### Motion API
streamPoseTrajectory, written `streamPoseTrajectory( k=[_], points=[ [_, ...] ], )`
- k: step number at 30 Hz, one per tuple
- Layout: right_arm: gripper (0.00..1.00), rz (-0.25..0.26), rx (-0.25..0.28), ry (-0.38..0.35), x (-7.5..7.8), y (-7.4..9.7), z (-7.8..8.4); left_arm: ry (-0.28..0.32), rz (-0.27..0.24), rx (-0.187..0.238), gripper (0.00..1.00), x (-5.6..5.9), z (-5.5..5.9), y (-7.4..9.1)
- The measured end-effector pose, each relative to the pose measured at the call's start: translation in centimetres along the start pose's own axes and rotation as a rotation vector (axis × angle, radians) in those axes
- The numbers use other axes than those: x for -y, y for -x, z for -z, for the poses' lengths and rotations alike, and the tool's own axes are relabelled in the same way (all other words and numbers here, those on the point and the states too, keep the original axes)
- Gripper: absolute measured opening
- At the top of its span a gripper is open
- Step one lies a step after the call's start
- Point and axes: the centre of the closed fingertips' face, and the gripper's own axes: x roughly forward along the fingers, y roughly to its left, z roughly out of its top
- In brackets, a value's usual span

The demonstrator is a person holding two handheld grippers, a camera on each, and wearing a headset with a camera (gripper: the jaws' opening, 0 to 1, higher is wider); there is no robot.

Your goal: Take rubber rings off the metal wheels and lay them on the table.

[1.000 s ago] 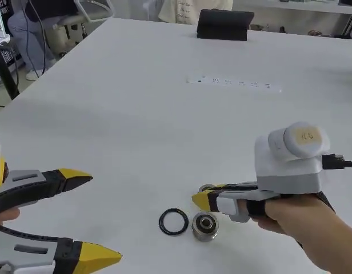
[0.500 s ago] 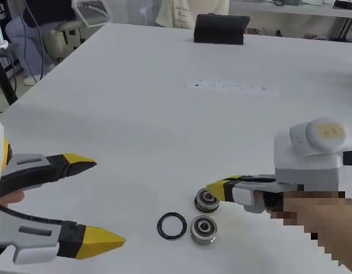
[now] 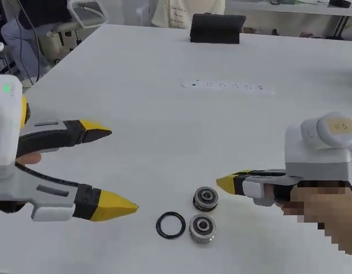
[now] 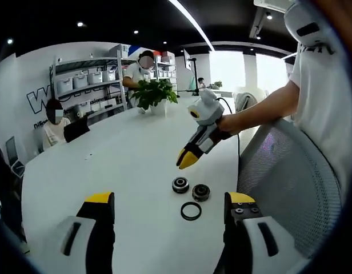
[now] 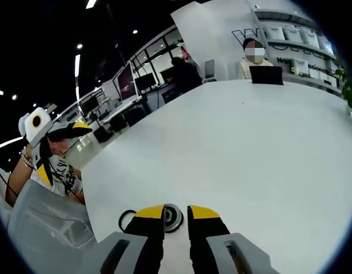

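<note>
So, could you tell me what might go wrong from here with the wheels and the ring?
1. The right hand-held gripper is shut close to the far wheel; coming in like that, it may shove the wheel rather than grip it.
2. The near wheel lies right beside the loose rubber ring; the wide-open left hand-held gripper could catch or knock the ring while closing on the wheel.

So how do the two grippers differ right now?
The left gripper has its jaws wide apart; the right gripper has them close together. The left gripper is left of the ring; the right gripper points at the far wheel from the right. Both have yellow tips and hold nothing.
</note>
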Motion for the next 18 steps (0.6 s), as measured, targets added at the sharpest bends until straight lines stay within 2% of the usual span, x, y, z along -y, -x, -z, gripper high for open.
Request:
streamPoseTrajectory(
  k=[3, 9, 18],
  points=[
    [0.13, 0.000, -0.006, 0.006, 0.1, 0.0, 0.1, -0.018, 0.009, 0.008, 0.76, -0.2, -0.8, -0.4],
    [0.16, -0.004, -0.055, 0.044, 0.2, -0.2, 1.1, -0.060, 0.040, 0.015, 0.75, -0.3, -2.2, -1.6],
    [0.18, -0.019, -0.102, 0.084, 0.0, -0.5, 2.1, -0.123, 0.103, 0.023, 0.73, -0.1, -4.2, -4.6]
  ],
)
